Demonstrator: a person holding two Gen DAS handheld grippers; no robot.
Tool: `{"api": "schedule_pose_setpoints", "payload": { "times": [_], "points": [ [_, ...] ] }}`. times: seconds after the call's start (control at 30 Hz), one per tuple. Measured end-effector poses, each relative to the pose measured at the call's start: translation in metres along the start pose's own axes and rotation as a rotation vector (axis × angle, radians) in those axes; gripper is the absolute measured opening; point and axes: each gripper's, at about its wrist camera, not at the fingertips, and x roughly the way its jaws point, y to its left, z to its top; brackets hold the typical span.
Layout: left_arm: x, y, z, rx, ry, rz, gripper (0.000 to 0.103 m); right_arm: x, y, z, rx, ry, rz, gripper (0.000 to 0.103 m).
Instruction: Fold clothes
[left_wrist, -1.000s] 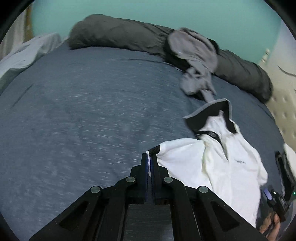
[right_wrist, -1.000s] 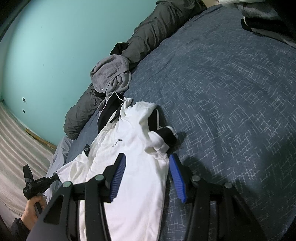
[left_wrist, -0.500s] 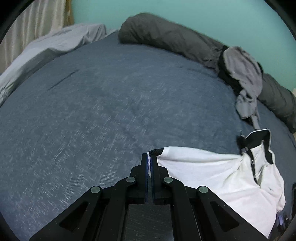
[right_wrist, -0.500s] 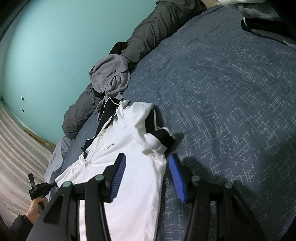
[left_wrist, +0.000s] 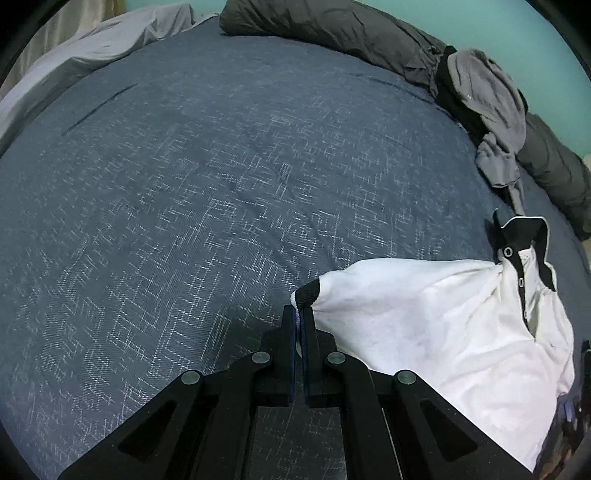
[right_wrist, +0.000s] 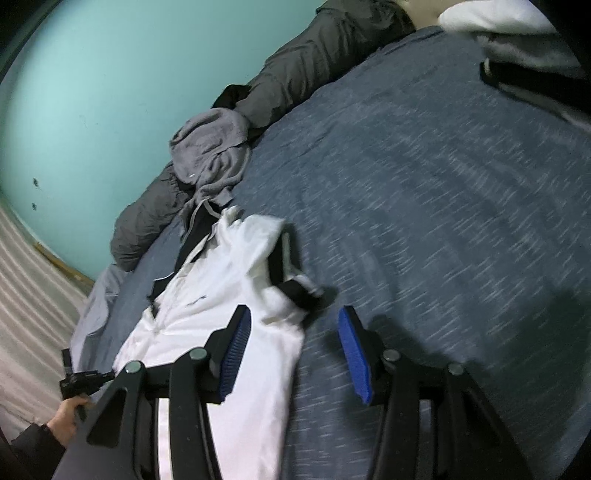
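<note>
My left gripper (left_wrist: 299, 325) is clenched on the black sleeve cuff (left_wrist: 306, 291) of the white polo shirt (left_wrist: 436, 317), which lies on the blue patterned bedspread (left_wrist: 207, 192). My right gripper (right_wrist: 295, 350) hovers released above the shirt's hem.

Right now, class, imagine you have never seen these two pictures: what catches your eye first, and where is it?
The white polo shirt stands out against the dark blue bedspread, low on the right of the left wrist view. The left gripper has its jaws shut on the shirt's black sleeve cuff. Beyond, a crumpled grey garment lies against the dark bolster by the turquoise wall.
</note>
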Motion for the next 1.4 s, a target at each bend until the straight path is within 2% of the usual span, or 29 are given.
{"api": "schedule_pose_setpoints", "payload": {
  "times": [0.1,0.2,0.33,0.4,0.43,0.47,0.53,0.6,0.63,0.7,0.8,1.0,1.23,1.33,1.4],
  "points": [
    [0.000,0.004,-0.005,0.013,0.006,-0.023,0.003,-0.001,-0.006,0.018,0.031,-0.004,-0.009,0.052],
    [-0.001,0.007,-0.012,0.011,0.001,-0.048,0.003,0.014,-0.005,0.043,0.049,0.047,-0.012,0.052],
    [-0.003,0.007,-0.021,-0.010,-0.027,-0.072,0.003,0.051,0.001,0.060,0.051,0.154,-0.050,0.052],
    [-0.002,0.006,-0.027,-0.010,-0.034,-0.089,0.003,0.072,0.003,0.056,0.053,0.221,-0.049,0.052],
    [-0.001,0.004,-0.030,-0.004,-0.031,-0.097,0.003,0.075,0.005,0.053,0.040,0.231,-0.077,0.052],
    [0.000,0.002,-0.033,0.008,-0.032,-0.100,0.003,0.079,0.008,0.049,0.026,0.241,-0.105,0.048],
    [0.000,0.000,-0.036,0.025,-0.034,-0.103,0.003,0.079,0.022,0.038,-0.044,0.257,-0.094,0.041],
    [-0.002,0.000,-0.038,0.037,-0.033,-0.105,0.003,0.080,0.037,0.027,-0.114,0.273,-0.083,0.018],
    [-0.003,0.000,-0.038,0.042,-0.033,-0.107,0.003,0.079,0.043,0.022,-0.145,0.283,-0.076,0.013],
    [-0.003,0.002,-0.037,0.044,-0.033,-0.112,0.003,0.078,0.054,0.011,-0.210,0.303,-0.072,0.006],
    [-0.006,0.005,-0.037,0.051,-0.032,-0.116,0.003,0.071,0.061,-0.007,-0.282,0.315,-0.079,0.005],
    [-0.008,0.008,-0.039,0.066,-0.026,-0.111,0.003,0.043,0.064,-0.014,-0.348,0.264,-0.110,0.004],
    [-0.006,0.005,-0.038,0.067,-0.025,-0.109,0.003,-0.015,0.053,0.019,-0.381,0.021,-0.214,0.003],
    [-0.005,0.003,-0.038,0.075,-0.021,-0.108,0.003,-0.030,0.048,0.034,-0.415,-0.045,-0.282,0.001],
    [-0.005,0.001,-0.039,0.078,-0.017,-0.109,0.003,-0.025,0.037,0.035,-0.389,0.005,-0.264,0.001]
  ]
}}
